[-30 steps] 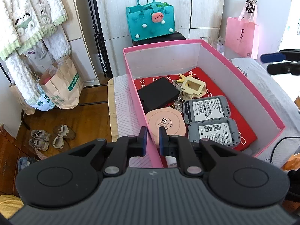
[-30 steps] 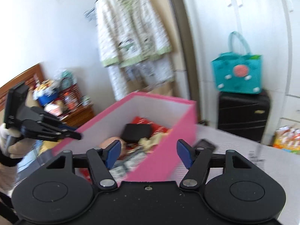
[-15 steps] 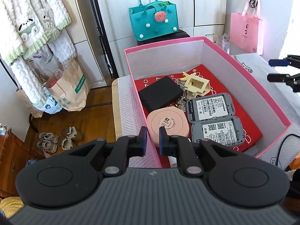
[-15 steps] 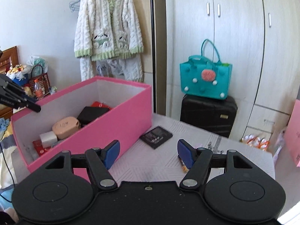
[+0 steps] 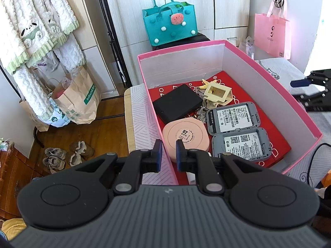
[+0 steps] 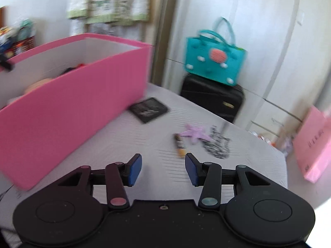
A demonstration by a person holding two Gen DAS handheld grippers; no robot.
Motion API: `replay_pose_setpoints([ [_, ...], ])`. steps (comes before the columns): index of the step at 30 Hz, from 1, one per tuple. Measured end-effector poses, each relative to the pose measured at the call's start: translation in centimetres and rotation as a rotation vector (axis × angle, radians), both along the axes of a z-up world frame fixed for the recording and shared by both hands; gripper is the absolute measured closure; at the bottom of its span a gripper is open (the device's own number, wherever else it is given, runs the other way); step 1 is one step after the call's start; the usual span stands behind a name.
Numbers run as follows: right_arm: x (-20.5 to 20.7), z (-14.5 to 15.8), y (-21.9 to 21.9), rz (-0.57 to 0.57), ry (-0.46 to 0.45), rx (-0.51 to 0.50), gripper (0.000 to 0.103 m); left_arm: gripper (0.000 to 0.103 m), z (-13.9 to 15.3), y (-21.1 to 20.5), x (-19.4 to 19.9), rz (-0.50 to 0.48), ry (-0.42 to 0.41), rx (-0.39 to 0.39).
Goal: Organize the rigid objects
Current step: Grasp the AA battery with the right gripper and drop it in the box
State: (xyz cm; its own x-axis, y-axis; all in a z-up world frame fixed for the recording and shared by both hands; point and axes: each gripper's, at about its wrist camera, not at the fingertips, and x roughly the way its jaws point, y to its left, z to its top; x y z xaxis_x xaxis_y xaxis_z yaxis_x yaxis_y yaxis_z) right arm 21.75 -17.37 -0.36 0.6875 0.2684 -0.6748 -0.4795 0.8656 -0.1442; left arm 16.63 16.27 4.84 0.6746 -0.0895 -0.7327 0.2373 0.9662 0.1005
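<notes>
An open pink box stands on the white-covered table. Inside lie a black case, a pink round compact, two grey devices, a cream frame charm and keys. My left gripper is shut on the box's near left wall, one finger on each side. My right gripper hovers low over the table beside the box, its jaws closing with nothing between them. Ahead of it lie a small tube, a purple star, a dark chain and a flat black case.
A teal bag sits on a black suitcase behind the table. A pink paper bag hangs at the right. Brown paper bags and shoes are on the wooden floor to the left. A black cable lies by the box's near right corner.
The right gripper has sunk toward the table and swung from the box to the loose items, and its jaws have narrowed. The left gripper holds still on the box wall.
</notes>
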Motion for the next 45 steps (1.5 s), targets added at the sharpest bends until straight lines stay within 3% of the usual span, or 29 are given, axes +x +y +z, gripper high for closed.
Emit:
replay_pose_setpoints([
  [9, 4.5, -2.0, -0.4, -0.032, 0.053, 0.065, 0.065, 0.091, 0.0, 0.0, -0.1, -0.002, -0.002, -0.001],
  [11, 5.5, -2.8, -0.6, -0.053, 0.080, 0.088, 0.070, 0.091, 0.0, 0.0, -0.1, -0.002, -0.001, -0.002],
  [12, 5.6, -2.8, -0.7, -0.048, 0.087, 0.115, 0.089, 0.091, 0.0, 0.0, -0.1, -0.003, 0.000, -0.005],
  [16, 4.6, -2.2, -0.3, -0.024, 0.086, 0.144, 0.092, 0.091, -0.1, 0.1, 0.0, -0.005, 0.003, -0.008],
  [20, 2.3, 0.0, 0.3, 0.003, 0.023, 0.190, 0.092, 0.091, -0.2, 0.1, 0.2, -0.004, 0.003, -0.010],
  [25, -0.8, 5.1, 1.5, 0.086, -0.085, 0.316, 0.092, 0.091, -0.2, 0.3, 0.3, 0.001, 0.004, -0.025],
  [30, -1.6, 7.1, 4.4, 0.252, 0.021, 0.449, 0.092, 0.091, -0.1, 0.4, 0.3, 0.002, 0.001, -0.031],
  [35, -1.7, 6.3, 8.8, 0.364, 0.117, 0.420, 0.092, 0.091, -0.1, 0.6, 0.3, 0.002, -0.001, -0.041],
  [39, -1.7, 5.5, 11.4, 0.376, 0.107, 0.324, 0.092, 0.091, -0.1, 0.7, 0.2, 0.000, -0.003, -0.048],
  [45, 1.4, 5.5, 14.0, 0.396, 0.199, 0.281, 0.092, 0.091, -0.1, 1.0, 0.2, -0.005, -0.005, -0.057],
])
